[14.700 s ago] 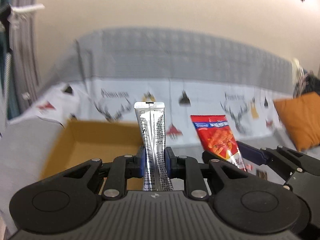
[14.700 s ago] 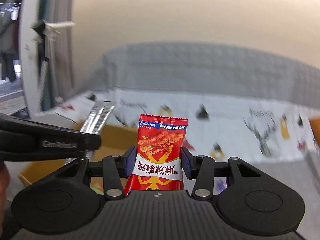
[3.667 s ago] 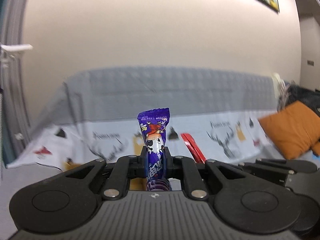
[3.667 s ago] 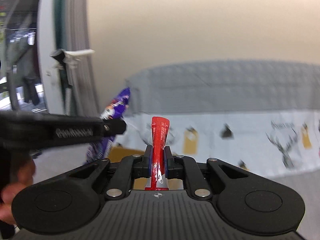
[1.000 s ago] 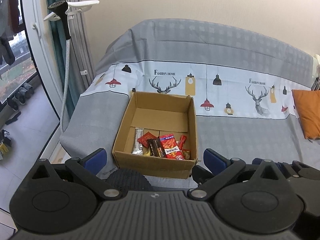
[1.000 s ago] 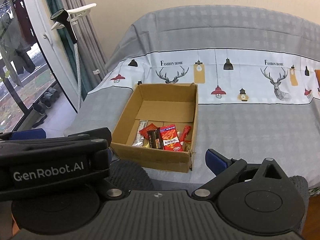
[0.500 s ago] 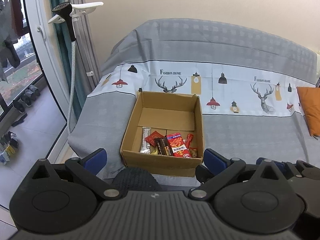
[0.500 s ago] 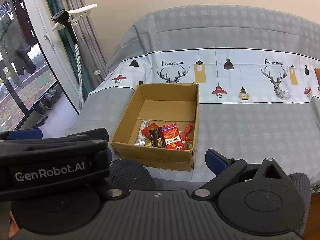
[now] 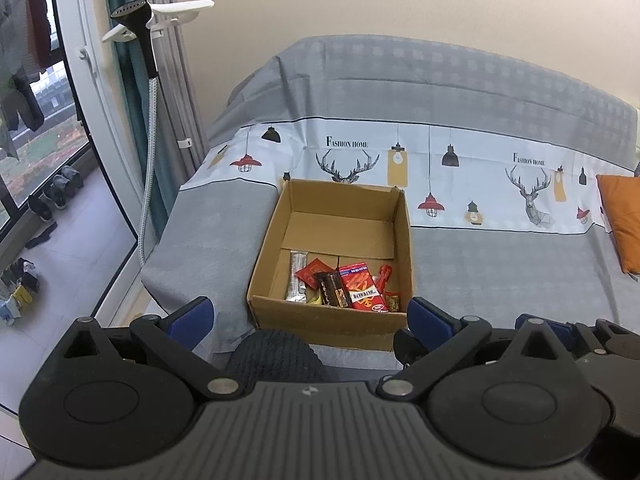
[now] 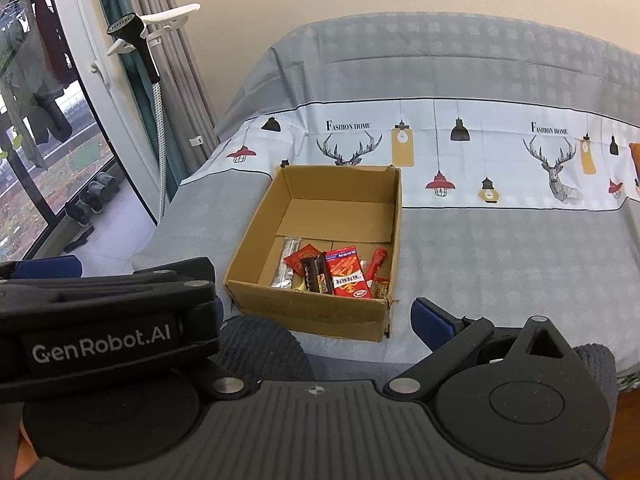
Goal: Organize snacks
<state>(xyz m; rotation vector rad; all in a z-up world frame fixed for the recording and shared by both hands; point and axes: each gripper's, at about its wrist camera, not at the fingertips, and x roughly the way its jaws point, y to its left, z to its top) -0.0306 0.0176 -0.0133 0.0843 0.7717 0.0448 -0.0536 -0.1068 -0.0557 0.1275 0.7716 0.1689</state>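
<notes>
Clearly "Fashion Home" marks the sofa cover (image 9: 344,143); left tongs (image 9: 310,314) and right tongs (image 10: 320,312) gape apart.

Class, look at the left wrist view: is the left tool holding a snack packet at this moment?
No: the left tool is wide open and empty, and the snack packets lie inside the cardboard box on the sofa.

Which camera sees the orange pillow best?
The left wrist view. There the orange pillow shows as a big piece at the right edge of the covered sofa. The right wrist view catches only a thin orange sliver at its right edge.
</notes>
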